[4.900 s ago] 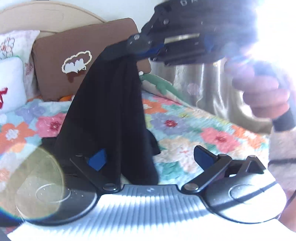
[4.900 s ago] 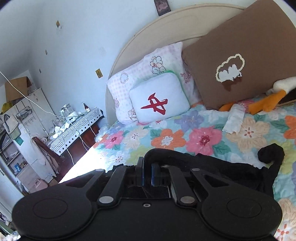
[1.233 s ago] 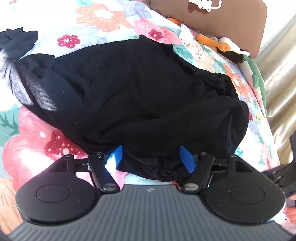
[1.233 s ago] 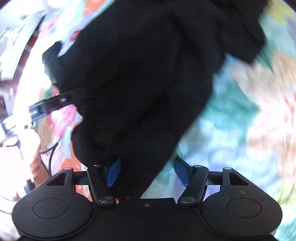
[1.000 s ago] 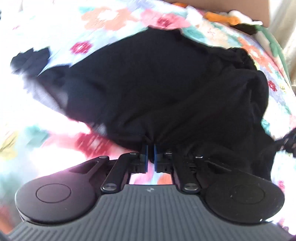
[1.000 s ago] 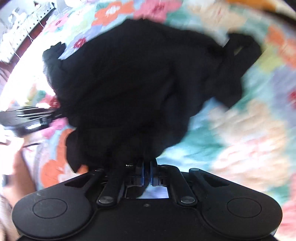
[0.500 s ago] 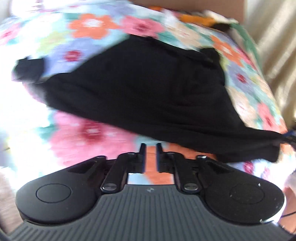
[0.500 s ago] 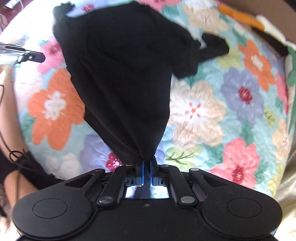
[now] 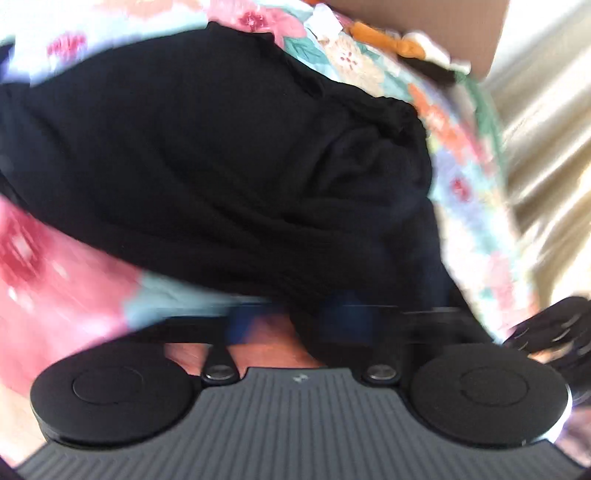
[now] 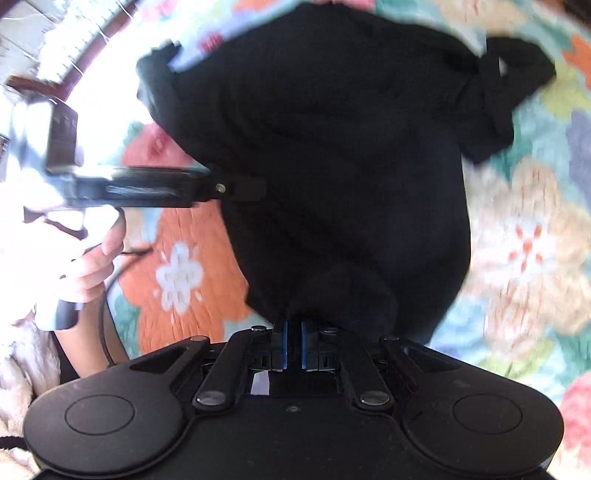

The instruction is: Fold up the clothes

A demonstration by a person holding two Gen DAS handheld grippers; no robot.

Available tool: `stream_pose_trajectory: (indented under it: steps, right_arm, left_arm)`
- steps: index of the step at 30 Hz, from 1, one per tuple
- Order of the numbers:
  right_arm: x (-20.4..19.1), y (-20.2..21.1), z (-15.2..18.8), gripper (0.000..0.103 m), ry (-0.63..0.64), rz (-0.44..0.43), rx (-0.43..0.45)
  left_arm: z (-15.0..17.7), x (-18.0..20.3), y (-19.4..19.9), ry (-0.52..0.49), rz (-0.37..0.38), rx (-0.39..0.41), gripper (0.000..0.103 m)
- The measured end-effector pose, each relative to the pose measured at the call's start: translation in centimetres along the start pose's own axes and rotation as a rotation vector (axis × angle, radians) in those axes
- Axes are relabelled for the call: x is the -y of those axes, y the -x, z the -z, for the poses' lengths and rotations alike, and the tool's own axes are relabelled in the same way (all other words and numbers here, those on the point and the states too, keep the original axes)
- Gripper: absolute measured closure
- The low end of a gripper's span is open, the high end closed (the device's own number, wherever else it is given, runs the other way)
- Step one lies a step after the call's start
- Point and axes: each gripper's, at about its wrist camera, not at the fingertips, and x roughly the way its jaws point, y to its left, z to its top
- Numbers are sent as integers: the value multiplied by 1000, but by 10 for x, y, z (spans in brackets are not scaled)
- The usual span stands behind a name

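Note:
A black garment (image 9: 221, 166) lies bunched on the floral bedspread (image 9: 55, 288). In the left wrist view my left gripper (image 9: 291, 319) is motion-blurred at the garment's near edge. Its jaws stand apart and are closing, with a fold of black cloth between the blue pads. The right wrist view shows the same garment (image 10: 351, 166) running down into my right gripper (image 10: 294, 345), which is shut on a gathered corner. There the left gripper (image 10: 255, 188) comes in from the left, its tip at the garment's side edge, held by a hand (image 10: 92, 266).
A brown pillow (image 9: 443, 22) and an orange stuffed toy (image 9: 388, 40) lie at the head of the bed. A pale curtain (image 9: 546, 147) hangs along the bed's right side. Bedspread (image 10: 524, 240) lies bare right of the garment. Furniture (image 10: 74, 37) stands beyond the left edge.
My left gripper was off the garment over bare bedspread; it has moved onto the near edge with its jaws spread. The right gripper stays shut and the cloth has slackened.

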Motion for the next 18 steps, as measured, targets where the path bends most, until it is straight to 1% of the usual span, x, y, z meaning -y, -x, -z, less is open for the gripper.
stream_pose_trajectory:
  steps: [1,3,5,6,7,8,9,10,12,14,15,17,18]
  right_arm:
    - [5,10,1,95,-30,-39,48]
    - [16,36,4,95,-84,-135,157]
    - [23,64,6,95,-105,-242,270]
    - [27,75,7,95,-121,-279,324]
    - [32,84,5,96,-142,-302,371]
    - [37,88,2,96,-170,-302,402]
    - [41,90,-3,96,-199,-280,420]
    - [44,89,-9,96,-221,-239,426]
    - [50,86,-19,97,-248,-150,421]
    - [56,81,-23,97,-256,-61,406]
    - [59,77,-24,97,-255,-33,394]
    - [63,65,-24,94,-256,-30,356]
    - [63,56,-22,92,-270,-46,329]
  left_arm:
    - [0,2,10,-20,-15,17,95]
    - [-1,6,42,-50,-48,97,95]
    - [-3,7,71,-70,-83,185,95]
    - [-5,7,83,-74,-103,230,94]
    - [-8,4,88,-70,-119,256,94]
    - [-12,-1,88,-63,-128,262,93]
    - [-16,-5,83,-55,-133,238,92]
    - [-20,-10,77,-47,-136,208,92]
    - [-21,-15,67,-50,-105,162,92]
    - [-14,-15,62,-72,-99,149,92]
    - [-11,-13,59,-87,-106,146,92]
    - [-5,-9,51,-122,-126,142,91]
    - [-5,-12,47,-120,-122,133,87]
